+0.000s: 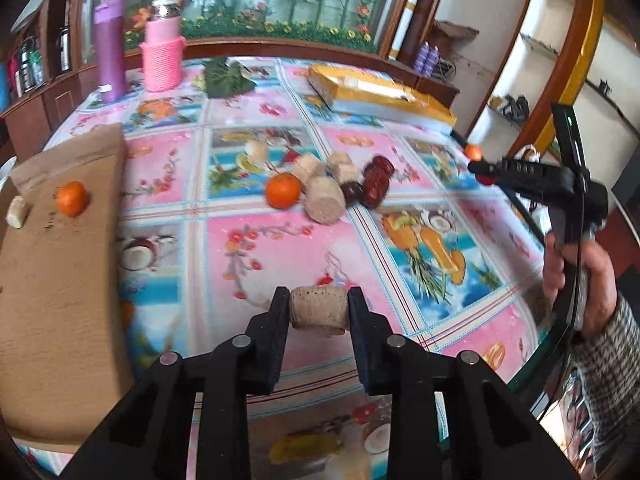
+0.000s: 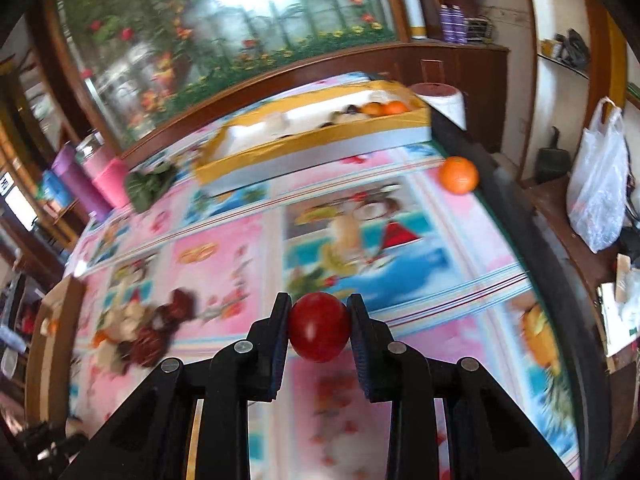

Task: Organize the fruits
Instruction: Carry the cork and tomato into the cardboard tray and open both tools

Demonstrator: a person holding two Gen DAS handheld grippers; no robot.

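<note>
left claw [image 1: 319, 312] clamped on beige chunk [image 1: 319, 310], right claw [image 2: 319, 326] clamped on red tomato [image 2: 319, 326]

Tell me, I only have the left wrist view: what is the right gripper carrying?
Observer: The right gripper is shut on a red tomato.
Operator: Anything already in the yellow box?
Observer: Yes, the yellow box holds two oranges at its far right end, plus some pale and dark pieces.
Operator: Any stray fruit near it?
Observer: One loose orange sits on the tablecloth by the table's right edge, outside the box.
</note>
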